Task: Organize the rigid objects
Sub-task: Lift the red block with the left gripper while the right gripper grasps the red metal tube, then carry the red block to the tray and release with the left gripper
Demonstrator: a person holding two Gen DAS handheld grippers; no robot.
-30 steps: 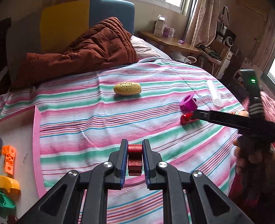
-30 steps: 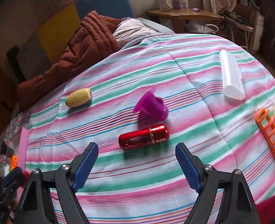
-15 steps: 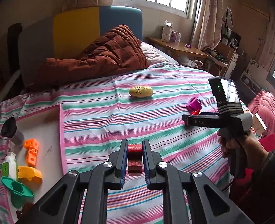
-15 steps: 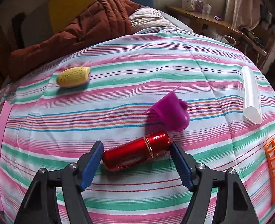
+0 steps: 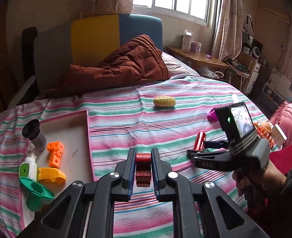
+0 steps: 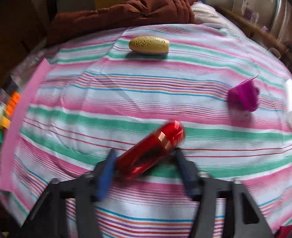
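While the right gripper (image 6: 144, 170) has dropped from above onto the bed (image 5: 165, 134) since a second ago, its jaws are closing around the red metallic cylinder (image 6: 151, 150), which lies between them, contact too blurred to confirm. White board (image 5: 72, 136), at nine o'clock in the left view: sorted toys. Yellow oval (image 5: 164, 101), twelve o'clock, and purple piece (image 6: 244, 96), two o'clock: unsorted. Left gripper (image 5: 143, 170): jaws clamped on a dark red block (image 5: 143, 168), seemingly headed for the board. Judgement: two items nearly collected.
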